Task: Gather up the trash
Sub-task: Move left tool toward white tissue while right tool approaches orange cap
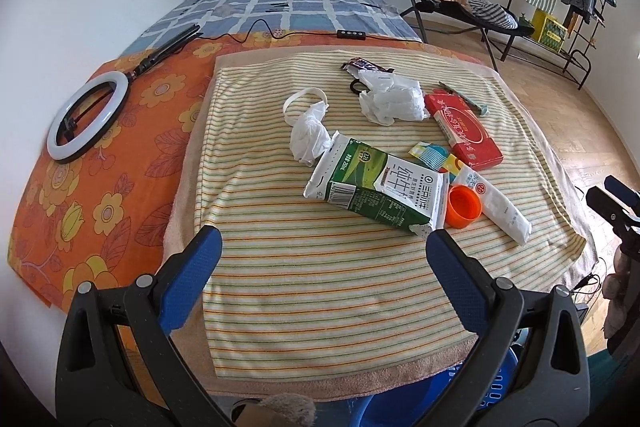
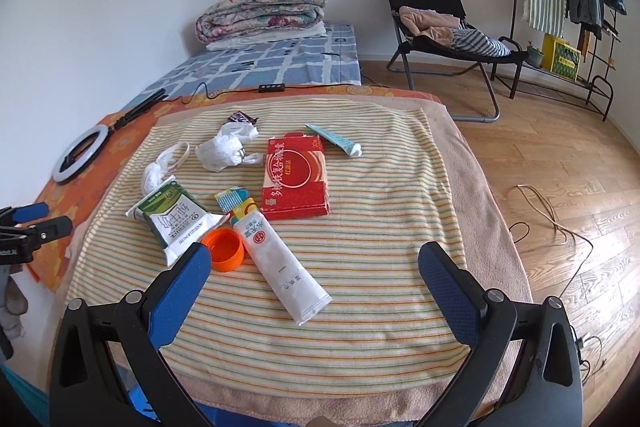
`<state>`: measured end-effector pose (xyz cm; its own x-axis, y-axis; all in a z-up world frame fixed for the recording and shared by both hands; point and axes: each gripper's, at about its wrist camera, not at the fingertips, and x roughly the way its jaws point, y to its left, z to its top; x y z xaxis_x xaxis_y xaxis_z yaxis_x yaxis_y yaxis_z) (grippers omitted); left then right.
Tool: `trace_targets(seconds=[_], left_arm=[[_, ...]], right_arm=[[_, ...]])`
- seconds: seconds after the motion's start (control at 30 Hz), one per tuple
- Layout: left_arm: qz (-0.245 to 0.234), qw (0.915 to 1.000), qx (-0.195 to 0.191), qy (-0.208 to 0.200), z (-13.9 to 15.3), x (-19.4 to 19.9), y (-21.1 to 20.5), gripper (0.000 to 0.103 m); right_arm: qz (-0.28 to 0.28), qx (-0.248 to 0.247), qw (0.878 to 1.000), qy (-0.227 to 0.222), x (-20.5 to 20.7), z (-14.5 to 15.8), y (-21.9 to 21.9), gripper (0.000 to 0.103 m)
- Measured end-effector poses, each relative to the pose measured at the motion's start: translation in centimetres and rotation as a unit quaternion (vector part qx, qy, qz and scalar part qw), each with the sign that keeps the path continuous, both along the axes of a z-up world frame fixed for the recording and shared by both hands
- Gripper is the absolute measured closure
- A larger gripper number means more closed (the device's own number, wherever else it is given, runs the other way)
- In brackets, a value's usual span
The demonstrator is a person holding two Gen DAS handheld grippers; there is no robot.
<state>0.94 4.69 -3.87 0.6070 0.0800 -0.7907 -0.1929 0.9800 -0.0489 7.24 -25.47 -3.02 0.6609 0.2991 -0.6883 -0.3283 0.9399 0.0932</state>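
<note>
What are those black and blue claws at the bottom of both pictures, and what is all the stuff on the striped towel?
Each claw is a hand-held gripper that a person carries; no robot arm is here. A camera on each looks along its two fingers: one picture comes from the left hand-held gripper, the other from the right hand-held gripper. Both are open and hold nothing. On the striped towel lies trash: a green milk carton, an orange cap, a white tube, a red box, crumpled white bags and a small teal tube.
</note>
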Motion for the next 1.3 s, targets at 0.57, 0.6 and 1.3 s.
trace_targets(seconds=[0.57, 0.6, 1.3], left_arm=[[-0.011, 0.9987, -0.048, 0.014, -1.9, 1.6, 0.3, 0.010], [-0.011, 0.9992, -0.036, 0.014, -1.7, 2.0, 0.2, 0.013], [0.055, 0.9929, -0.102, 0.029, -3.2, 10.6, 5.8, 0.021]], right_arm=[[0.070, 0.020, 0.996, 0.054, 1.2, -1.5, 1.4, 0.000], [0.075, 0.022, 0.995, 0.058, 1.3, -1.5, 1.6, 0.000], [0.124, 0.070, 0.975, 0.170, 4.0, -4.2, 4.5, 0.055]])
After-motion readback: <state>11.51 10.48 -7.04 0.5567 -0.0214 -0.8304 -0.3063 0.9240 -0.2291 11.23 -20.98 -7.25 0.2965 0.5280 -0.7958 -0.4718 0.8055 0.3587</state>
